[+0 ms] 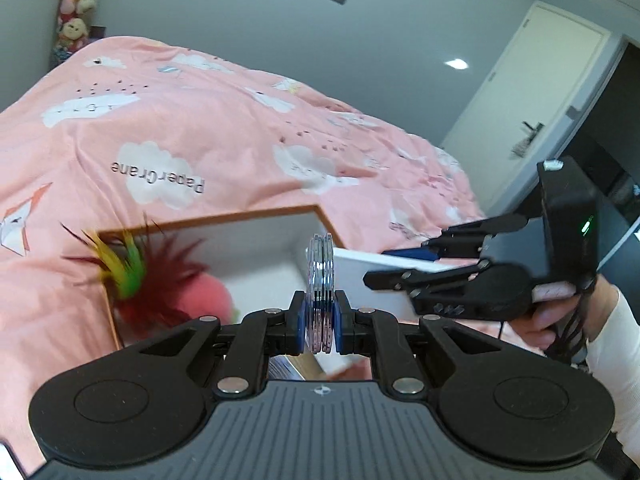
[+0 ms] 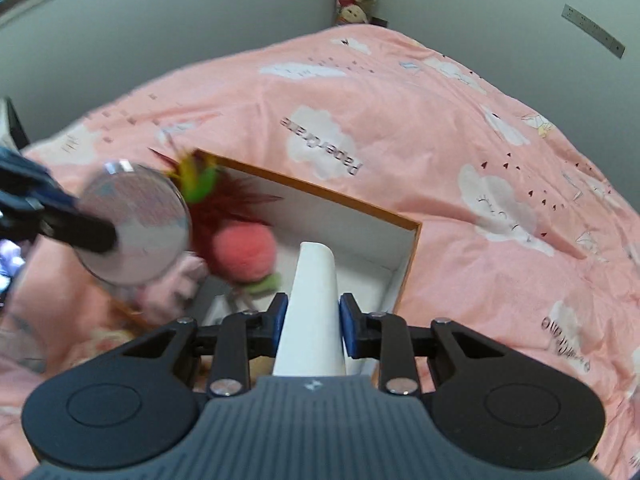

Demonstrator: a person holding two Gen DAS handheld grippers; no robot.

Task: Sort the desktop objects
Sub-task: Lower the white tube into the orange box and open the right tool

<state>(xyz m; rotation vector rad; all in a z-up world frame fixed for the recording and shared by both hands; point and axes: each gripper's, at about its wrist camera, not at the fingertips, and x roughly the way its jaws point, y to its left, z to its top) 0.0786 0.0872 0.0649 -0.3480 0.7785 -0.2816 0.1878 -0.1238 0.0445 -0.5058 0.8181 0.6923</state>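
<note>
The round mirror (image 1: 320, 292) stands on edge, clamped between the two blue pads of the left tool (image 1: 320, 320), its chrome rim facing the left wrist camera. From the right wrist view the same mirror (image 2: 134, 224) shows its flat round face, held up in the air just over the left edge of the box (image 2: 412, 256), with the left tool (image 2: 60, 220) reaching in from the side.

The right tool (image 2: 313, 320) is clenched on a white, flat, tapering object (image 2: 316, 300) that points forward over the box interior; what it is cannot be told. In the left wrist view the right tool (image 1: 404, 268) comes in from the right, gripped by a hand (image 1: 556, 316) in a white sleeve, with that white object (image 1: 384, 268) between its fingers.

The box is open, white inside with an orange-brown rim (image 1: 208, 220). In it lies a pink ball toy with red, yellow and green feathers (image 2: 240, 248), blurred in both views.

The box sits on a bed with a pink cover (image 1: 200, 128) printed with clouds. Stuffed toys (image 1: 78, 4) are stacked in the far corner by the grey wall, and a white door (image 1: 532, 108) shows at the right.
</note>
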